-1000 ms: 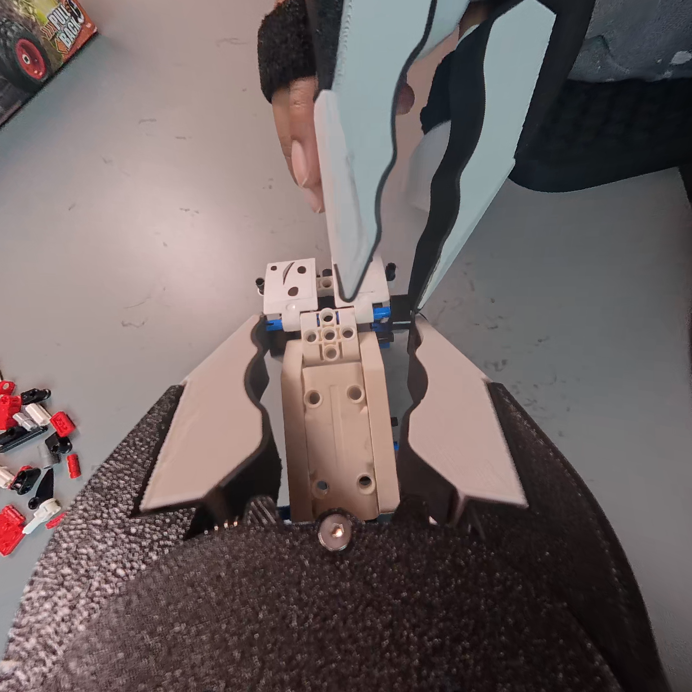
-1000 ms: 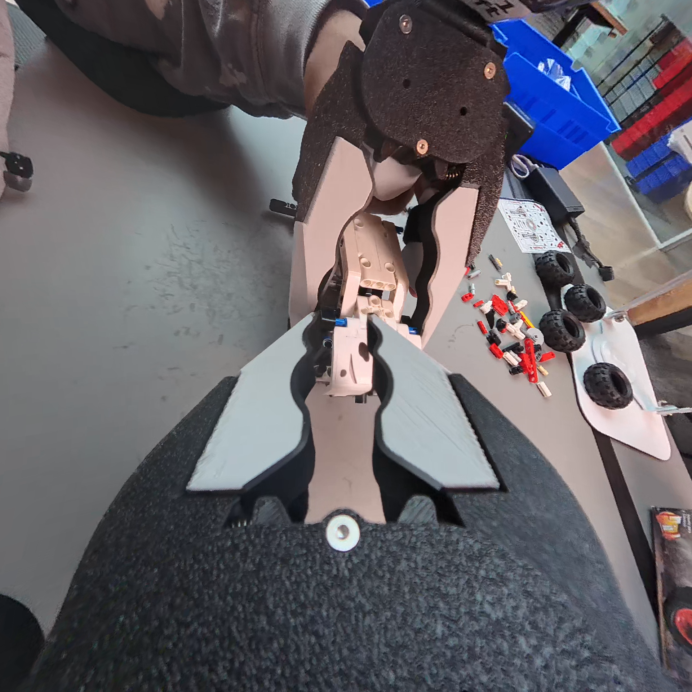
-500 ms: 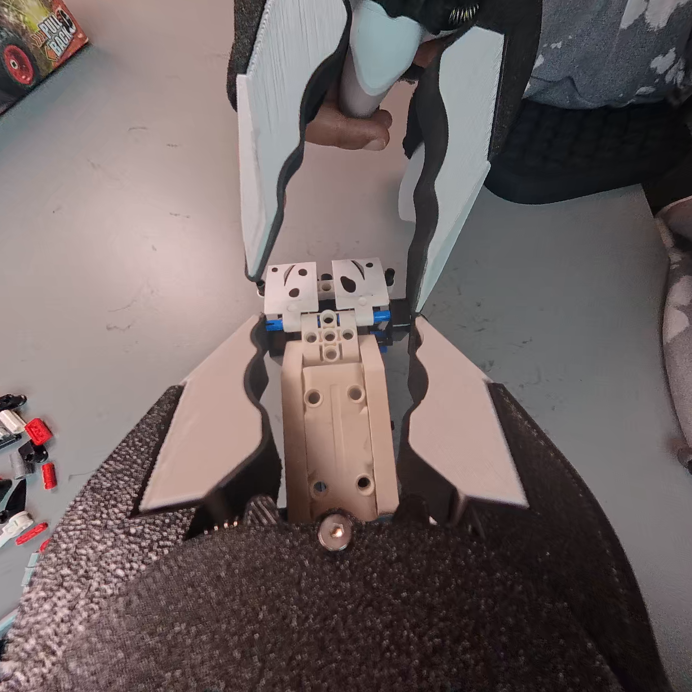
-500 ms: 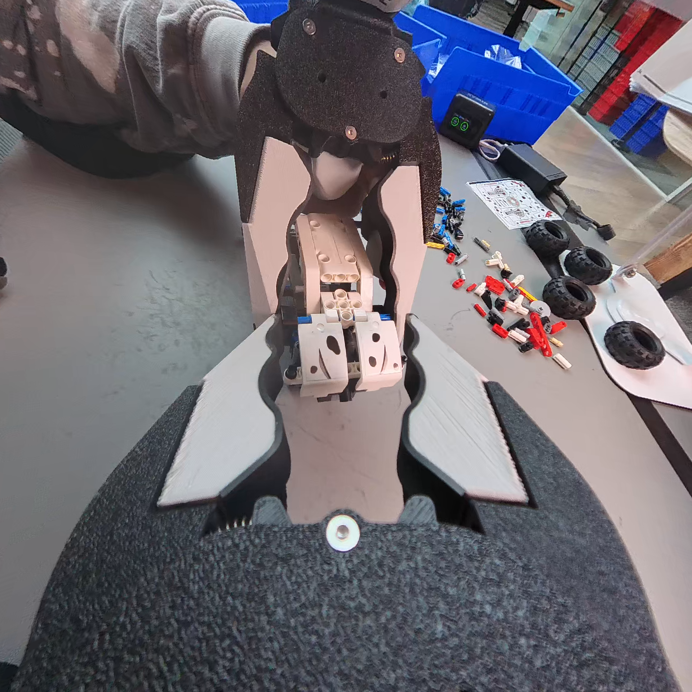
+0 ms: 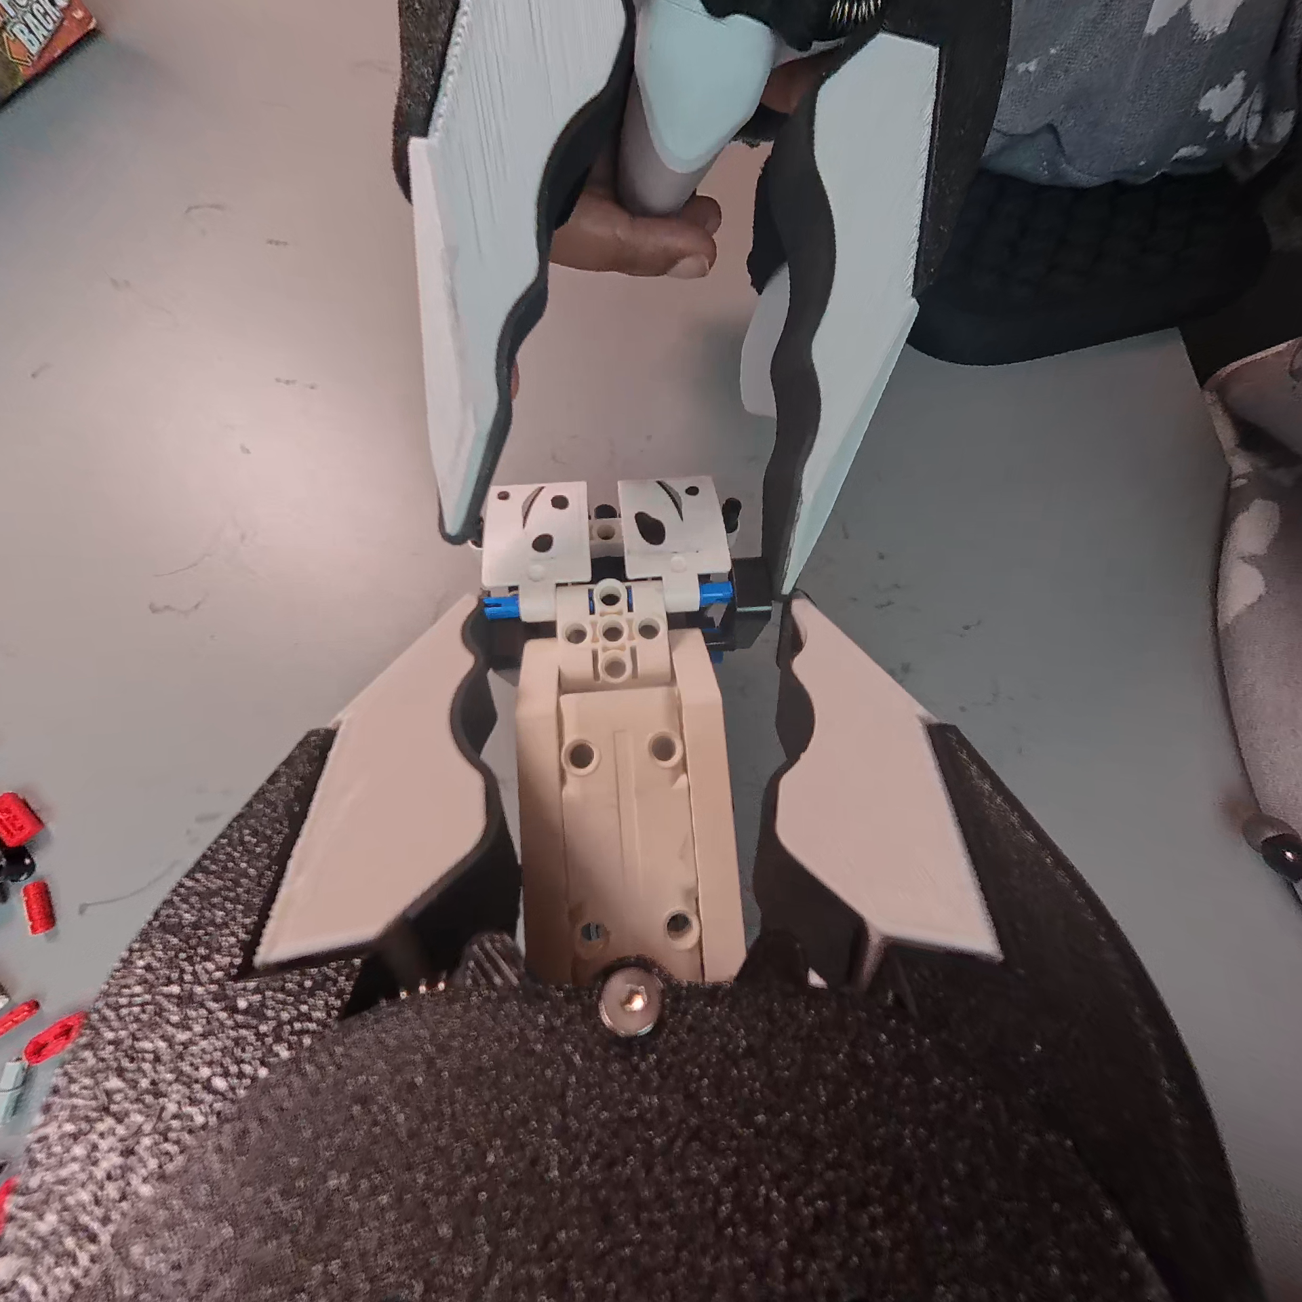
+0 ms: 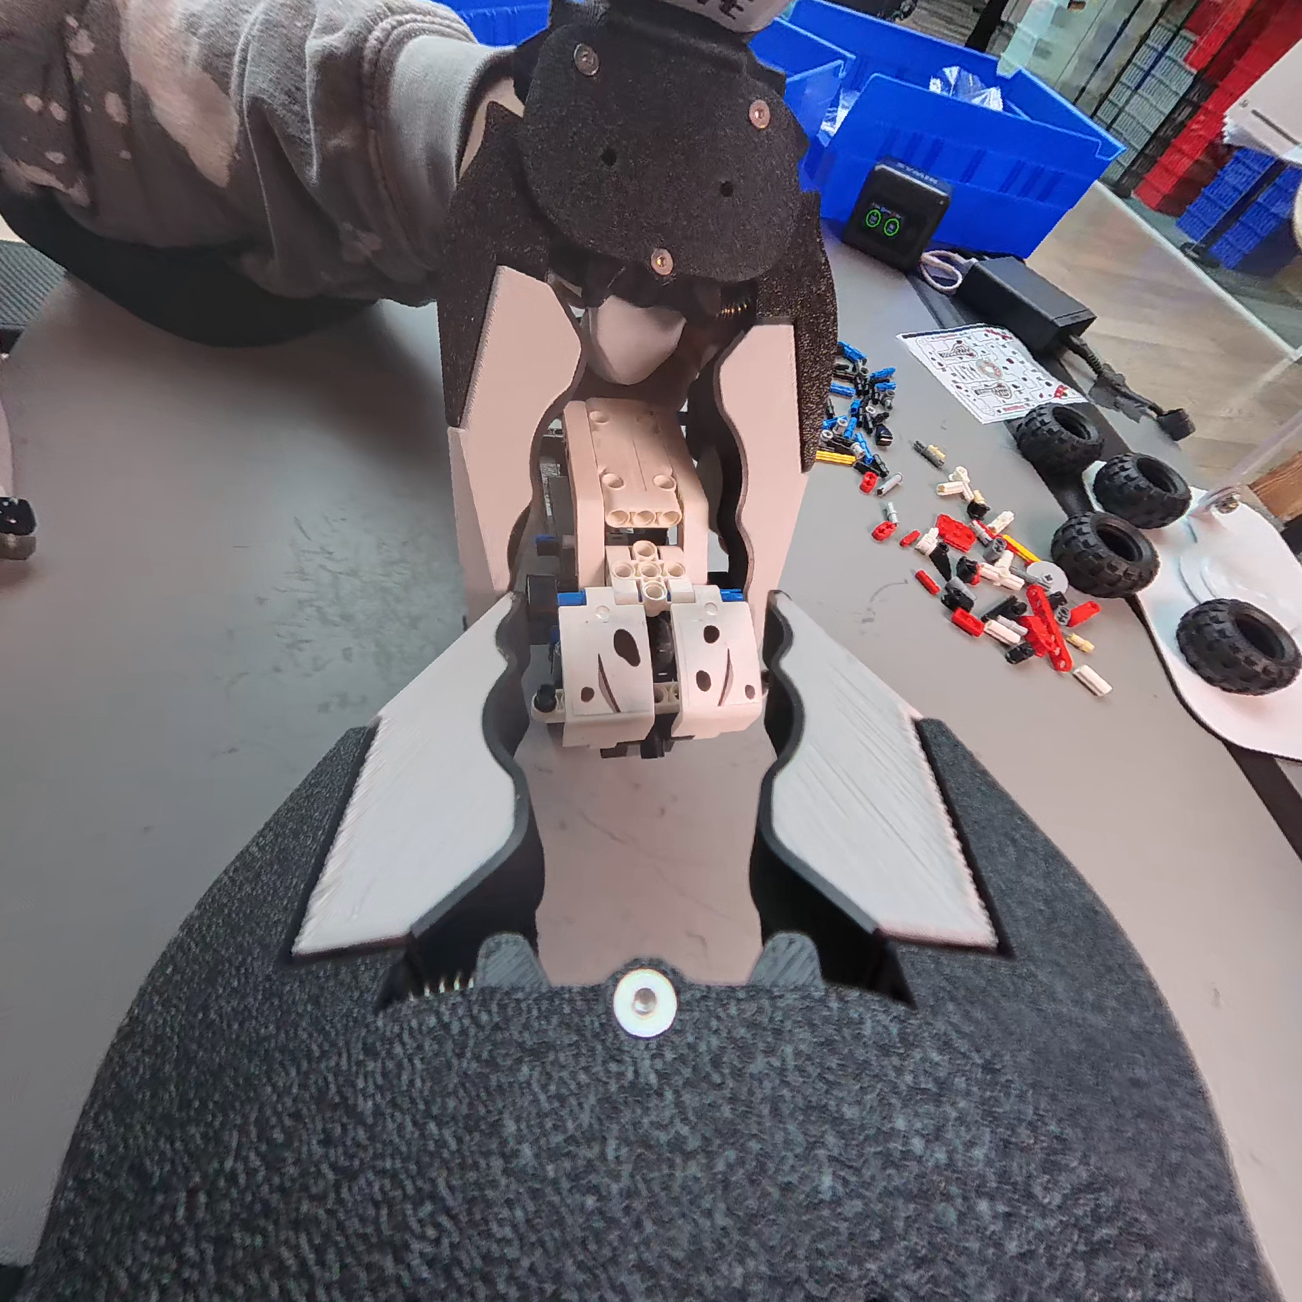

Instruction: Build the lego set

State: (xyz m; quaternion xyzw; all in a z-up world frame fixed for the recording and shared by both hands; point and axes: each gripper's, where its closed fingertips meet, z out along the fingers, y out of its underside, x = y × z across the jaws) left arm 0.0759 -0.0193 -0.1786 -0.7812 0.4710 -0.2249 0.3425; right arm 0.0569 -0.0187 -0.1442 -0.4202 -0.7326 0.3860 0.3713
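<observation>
The lego model [image 5: 620, 796] is a tan motor block with a black frame, blue pins and two white spotted panels [image 5: 539, 535] at its front. My left gripper [image 5: 630, 609] is shut on its sides, with the block lying back between the fingers. My right gripper [image 6: 640, 609] faces it head-on and is open, its fingertips [image 6: 775, 613] standing either side of the white panels [image 6: 662, 669] without clamping them. In the left wrist view the right gripper [image 5: 620, 560] comes down from above. A hand grips its handle.
Loose red, white and black pieces [image 6: 986, 585] lie right of the model, with more small blue and black pins [image 6: 859, 416] behind. Several black tyres [image 6: 1102, 553], a sticker sheet [image 6: 986, 373], blue bins [image 6: 972, 141] and a black power unit [image 6: 898, 211] are further right. The set's box [image 5: 35, 35] is far left. Left and right tips are no more than a few centimetres apart.
My right gripper was shut on one white panel; it has let go, opened wide and swung to face the model squarely. The left gripper keeps its hold.
</observation>
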